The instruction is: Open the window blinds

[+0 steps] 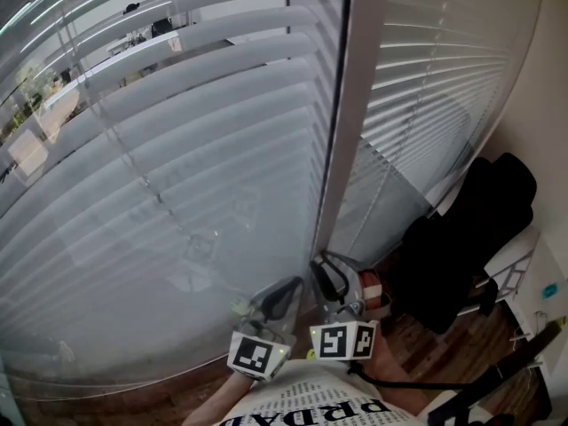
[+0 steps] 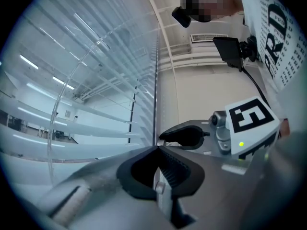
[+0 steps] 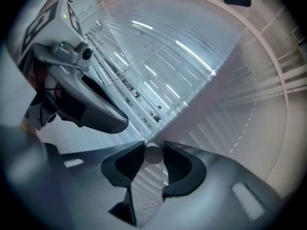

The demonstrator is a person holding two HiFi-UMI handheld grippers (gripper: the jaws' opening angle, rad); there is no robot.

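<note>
Grey slatted blinds (image 1: 177, 167) cover the big pane, and a second set (image 1: 444, 69) hangs right of the window post (image 1: 355, 105). Both grippers sit low by the foot of the post. In the right gripper view my right gripper (image 3: 153, 155) is shut on a round grey rod (image 3: 153, 154), which I see end-on between the pads. In the head view my right gripper (image 1: 325, 272) reaches toward the post. My left gripper (image 1: 286, 289) is beside it, its jaws shut (image 2: 157, 150) with nothing between them. Its view also shows the right gripper (image 2: 188, 133).
A black chair or bag (image 1: 479, 229) stands at the right over a wooden floor (image 1: 426, 344), with a white shelf (image 1: 524, 269) beyond. A thin clear cord (image 1: 142, 180) runs down the left blinds. A printed shirt (image 1: 311, 408) shows at the bottom edge.
</note>
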